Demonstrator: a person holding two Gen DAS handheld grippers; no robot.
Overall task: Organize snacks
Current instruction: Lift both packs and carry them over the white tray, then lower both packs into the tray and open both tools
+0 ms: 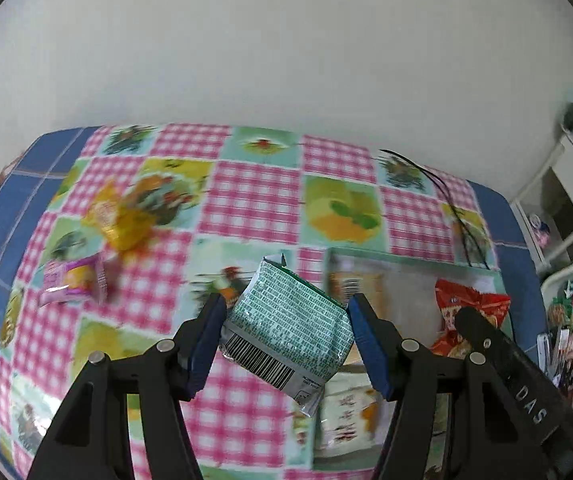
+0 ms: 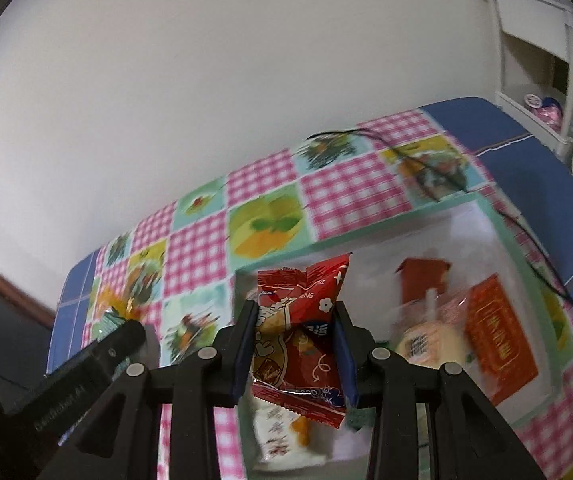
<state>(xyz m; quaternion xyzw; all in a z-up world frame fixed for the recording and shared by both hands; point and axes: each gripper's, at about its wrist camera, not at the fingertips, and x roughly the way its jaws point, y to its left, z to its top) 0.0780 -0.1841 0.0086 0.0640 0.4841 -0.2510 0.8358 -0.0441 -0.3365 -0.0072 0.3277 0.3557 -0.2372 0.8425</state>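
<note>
Carrying a green packet (image 1: 286,328), the left gripper (image 1: 286,344) clamps it across its width, the barcode end hanging lowest, above the table (image 1: 246,200) just left of the pale tray (image 2: 498,236). The right gripper (image 2: 294,344) pinches a red packet (image 2: 298,320), long axis upright, already over the tray's near-left corner, so it seems nearer to dropping. Legible writing: "DAS" on the gripper body; packet print is blurred.

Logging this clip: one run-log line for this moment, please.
left gripper: shut on green packet | right gripper: shut on red packet | tray: partly filled
</note>
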